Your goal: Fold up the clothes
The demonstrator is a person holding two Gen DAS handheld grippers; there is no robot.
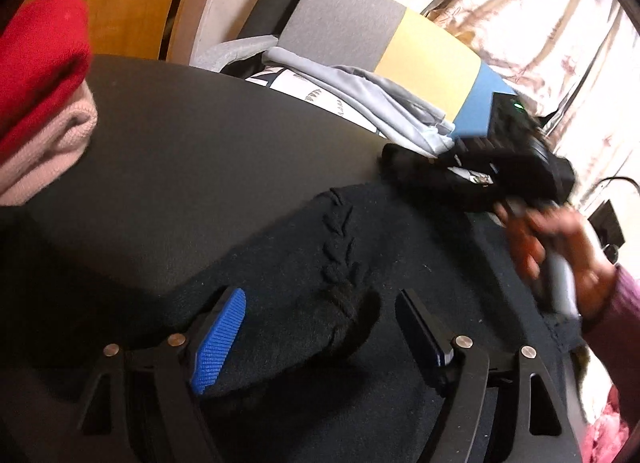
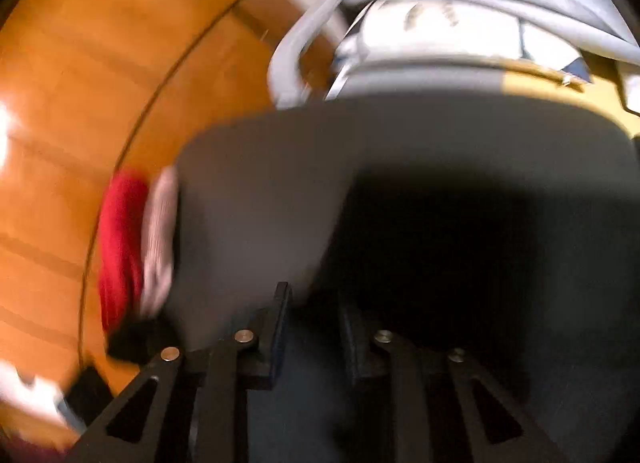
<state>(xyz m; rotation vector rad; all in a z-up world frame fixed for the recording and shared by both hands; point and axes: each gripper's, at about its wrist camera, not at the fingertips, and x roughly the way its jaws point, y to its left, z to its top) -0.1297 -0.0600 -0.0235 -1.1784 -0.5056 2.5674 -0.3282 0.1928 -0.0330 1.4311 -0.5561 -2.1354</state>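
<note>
The black knitted sweater [image 1: 304, 263] lies spread on the dark table [image 1: 180, 135], on its near right part. A fold of it bulges up between the fingers of the left gripper [image 1: 316, 327]. The jaws stand wide apart. The blue pad [image 1: 218, 339] on the left touches the wool, but the right finger does not, so nothing is pinched yet.

If the jaws close too high, I think they will catch only the top layer. Then the fold could slip out and the sweater would bunch up. The wool is dark on a dark table, so the edge is hard to find.

The right gripper [image 2: 314, 323] is blurry in both views. In the left view it is at the far right, with a hand [image 1: 560, 255] around its handle. Its fingers are close together with a small gap, and I see nothing held there.

Folded clothes, red [image 1: 40, 63] on pink [image 1: 48, 151], sit at the far left of the table. More clothes lie on a chair [image 1: 344, 19] behind.
</note>
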